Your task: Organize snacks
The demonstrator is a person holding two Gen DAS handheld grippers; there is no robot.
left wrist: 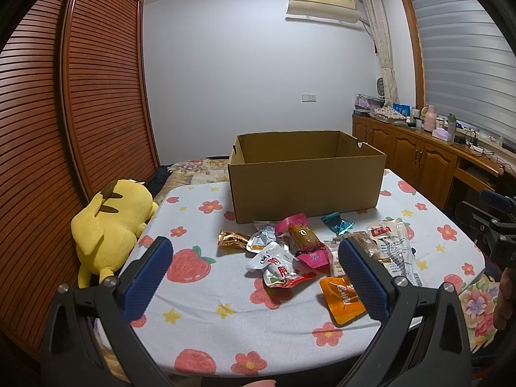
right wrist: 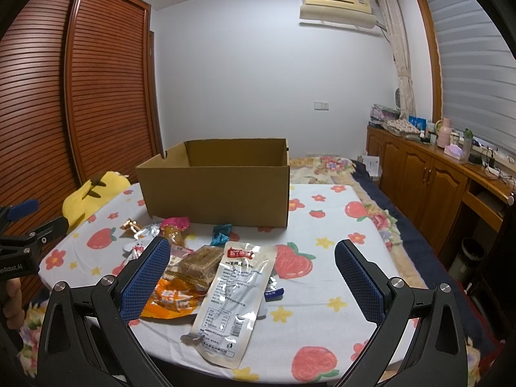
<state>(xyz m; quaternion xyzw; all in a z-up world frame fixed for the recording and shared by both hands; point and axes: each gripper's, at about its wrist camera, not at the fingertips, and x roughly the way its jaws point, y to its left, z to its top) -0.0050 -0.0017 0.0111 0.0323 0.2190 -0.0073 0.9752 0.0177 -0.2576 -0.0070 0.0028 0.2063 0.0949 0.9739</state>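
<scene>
An open cardboard box [left wrist: 306,174] stands on the flowered table [left wrist: 206,316]; it also shows in the right wrist view [right wrist: 219,190]. Several snack packets lie in front of it: a pink-wrapped cake [left wrist: 304,240], a teal candy [left wrist: 337,224], a gold wrapper [left wrist: 232,238], a white-red pouch [left wrist: 277,264], an orange pouch [left wrist: 343,298] and a long clear pouch [right wrist: 235,296]. My left gripper [left wrist: 254,258] is open and empty above the near table edge. My right gripper [right wrist: 253,261] is open and empty over the clear pouch and a brown biscuit pack [right wrist: 200,262].
A yellow plush toy [left wrist: 113,229] lies at the table's left edge beside a slatted wooden wardrobe [left wrist: 80,96]. Wooden cabinets [right wrist: 429,180] with clutter run along the right wall. A bed with a floral cover [right wrist: 329,164] lies behind the table.
</scene>
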